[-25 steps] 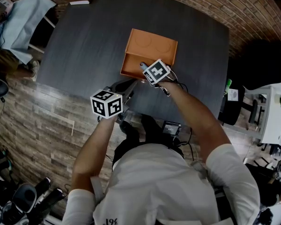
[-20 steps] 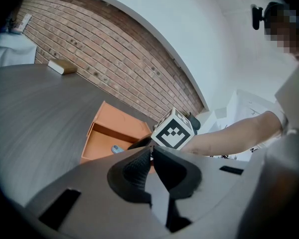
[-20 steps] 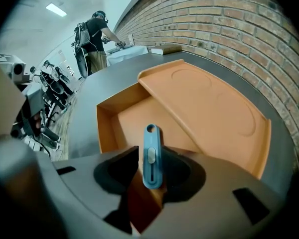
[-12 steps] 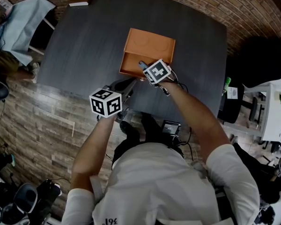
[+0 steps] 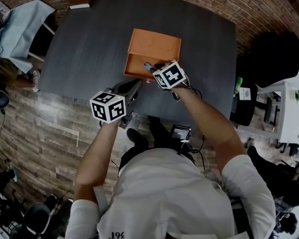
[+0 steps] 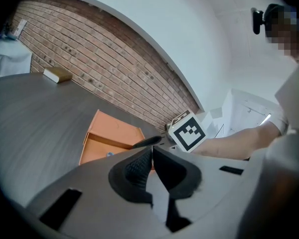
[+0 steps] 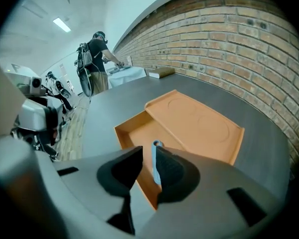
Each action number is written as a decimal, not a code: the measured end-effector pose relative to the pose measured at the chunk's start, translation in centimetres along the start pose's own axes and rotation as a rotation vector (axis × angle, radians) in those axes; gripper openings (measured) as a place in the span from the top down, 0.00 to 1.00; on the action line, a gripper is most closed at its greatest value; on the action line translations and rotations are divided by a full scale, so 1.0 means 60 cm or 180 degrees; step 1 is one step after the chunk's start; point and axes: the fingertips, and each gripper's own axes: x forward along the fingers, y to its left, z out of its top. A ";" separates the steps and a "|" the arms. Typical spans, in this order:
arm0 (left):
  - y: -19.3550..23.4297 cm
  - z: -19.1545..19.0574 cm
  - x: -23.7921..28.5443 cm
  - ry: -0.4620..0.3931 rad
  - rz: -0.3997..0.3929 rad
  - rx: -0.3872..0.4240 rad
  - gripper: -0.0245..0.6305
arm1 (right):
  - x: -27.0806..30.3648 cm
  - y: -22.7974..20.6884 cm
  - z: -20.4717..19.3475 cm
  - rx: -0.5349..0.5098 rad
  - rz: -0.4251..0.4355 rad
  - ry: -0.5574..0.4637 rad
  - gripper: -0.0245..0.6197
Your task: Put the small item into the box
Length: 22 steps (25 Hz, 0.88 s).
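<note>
Right gripper (image 7: 148, 152) poised over the near edge of the open orange box (image 5: 154, 45) on the dark table (image 5: 84, 44). Its jaws are closing and clamp nothing. A slim blue item (image 7: 156, 161) shows in the gap, close beside the right pad. Its long axis runs along the jaws, with the ringed end pointing away from the gripper. It appears to lie on the box floor. Left gripper (image 6: 152, 152) clenched empty, hovering at the table's near edge.

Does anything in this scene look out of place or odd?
Yes: the small light-blue strip rests against one jaw only of the right gripper, with a gap on its other side, while the jaws are closing above the open orange box. Nothing looks spilled or damaged.
</note>
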 end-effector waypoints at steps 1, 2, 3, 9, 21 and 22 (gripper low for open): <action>-0.004 0.005 -0.003 -0.0018 -0.0013 0.0013 0.93 | -0.009 0.001 0.005 0.0012 0.0005 -0.0065 0.82; -0.008 0.010 -0.007 -0.0041 -0.0028 0.0026 0.93 | -0.019 0.002 0.011 0.0030 0.0007 -0.0134 0.83; -0.012 0.015 -0.011 -0.0067 -0.0046 0.0037 0.93 | -0.030 0.003 0.017 0.0052 0.0001 -0.0205 0.83; -0.042 0.049 -0.037 -0.0221 -0.0146 0.0133 0.93 | -0.097 0.001 0.045 0.0164 -0.0054 -0.0564 0.86; -0.104 0.113 -0.095 -0.0576 -0.0345 0.0235 0.93 | -0.212 0.030 0.094 0.0234 -0.0104 -0.1159 0.90; -0.109 0.117 -0.100 -0.0600 -0.0360 0.0251 0.93 | -0.220 0.035 0.097 0.0239 -0.0103 -0.1196 0.90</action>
